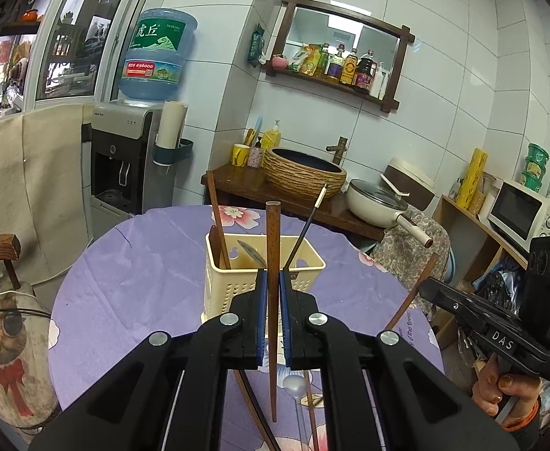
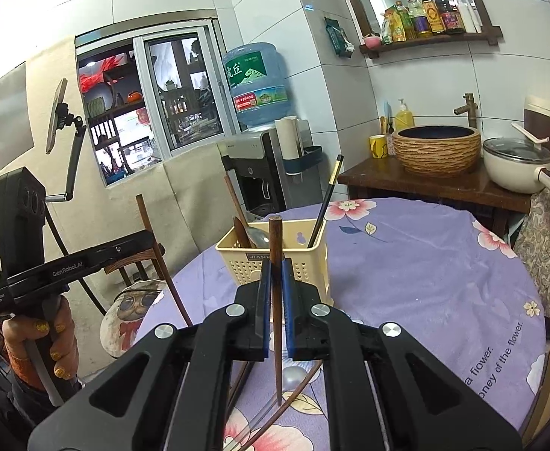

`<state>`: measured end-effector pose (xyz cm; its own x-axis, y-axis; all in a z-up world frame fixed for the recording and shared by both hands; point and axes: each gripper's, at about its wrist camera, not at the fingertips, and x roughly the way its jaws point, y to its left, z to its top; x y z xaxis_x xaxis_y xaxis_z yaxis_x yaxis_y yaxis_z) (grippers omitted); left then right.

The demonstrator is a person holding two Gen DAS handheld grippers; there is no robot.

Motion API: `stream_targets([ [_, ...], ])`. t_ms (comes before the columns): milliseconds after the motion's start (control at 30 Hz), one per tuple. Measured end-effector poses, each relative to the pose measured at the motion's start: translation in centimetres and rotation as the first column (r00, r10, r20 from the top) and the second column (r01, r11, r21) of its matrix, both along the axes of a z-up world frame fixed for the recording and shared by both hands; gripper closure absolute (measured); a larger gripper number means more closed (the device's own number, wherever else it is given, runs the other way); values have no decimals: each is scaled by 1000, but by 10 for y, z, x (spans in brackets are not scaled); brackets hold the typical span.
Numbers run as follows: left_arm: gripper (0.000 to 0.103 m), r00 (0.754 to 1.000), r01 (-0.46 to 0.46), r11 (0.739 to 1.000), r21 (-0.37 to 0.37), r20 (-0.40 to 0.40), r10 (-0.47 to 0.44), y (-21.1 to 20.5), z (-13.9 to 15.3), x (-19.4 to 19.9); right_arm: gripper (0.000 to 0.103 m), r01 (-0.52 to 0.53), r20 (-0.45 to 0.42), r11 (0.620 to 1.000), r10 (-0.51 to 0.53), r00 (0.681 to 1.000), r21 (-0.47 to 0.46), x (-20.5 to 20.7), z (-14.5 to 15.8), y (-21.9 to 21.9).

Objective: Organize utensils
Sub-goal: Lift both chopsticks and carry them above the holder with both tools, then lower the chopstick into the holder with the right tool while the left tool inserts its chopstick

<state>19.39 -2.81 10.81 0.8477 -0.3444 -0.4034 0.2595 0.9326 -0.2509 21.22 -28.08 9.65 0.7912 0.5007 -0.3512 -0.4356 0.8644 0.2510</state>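
Each gripper — left gripper (image 1: 273, 282) and right gripper (image 2: 276, 274) — has its jaws clamped on a wooden chopstick (image 1: 273, 233), near the basket (image 1: 233, 282).

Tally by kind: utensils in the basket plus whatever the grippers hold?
Brown wooden chopsticks: 3 (one in left gripper, one in right gripper, one in basket)
Black chopstick: 1
Metal spoon: 1
Short wooden piece, kind unclear: 1
Total: 6
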Motion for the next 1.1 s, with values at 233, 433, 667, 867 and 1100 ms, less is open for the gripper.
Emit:
stream_targets([
  [233,96,1000,16,1000,-6,9,-16,-1,15,7,103,-27,34,1000,27,999,-6,6,23,4],
  [433,96,999,14,1000,-15,37,-14,4,40,15,103,-29,62,997,34,997,-74,23,45,19],
  [667,96,1000,24,1000,-17,9,-23,1,27,19,101,17,-24,997,-19,1000,-80,52,-1,27],
  [867,96,1000,18,1000,-9,7,-18,2,23,18,45,40,-124,993,-54,991,-111,82,-43,29],
  [1100,96,1000,22,1000,11,5,-22,-3,20,17,72,42,-229,997,-57,972,-72,114,-91,32],
])
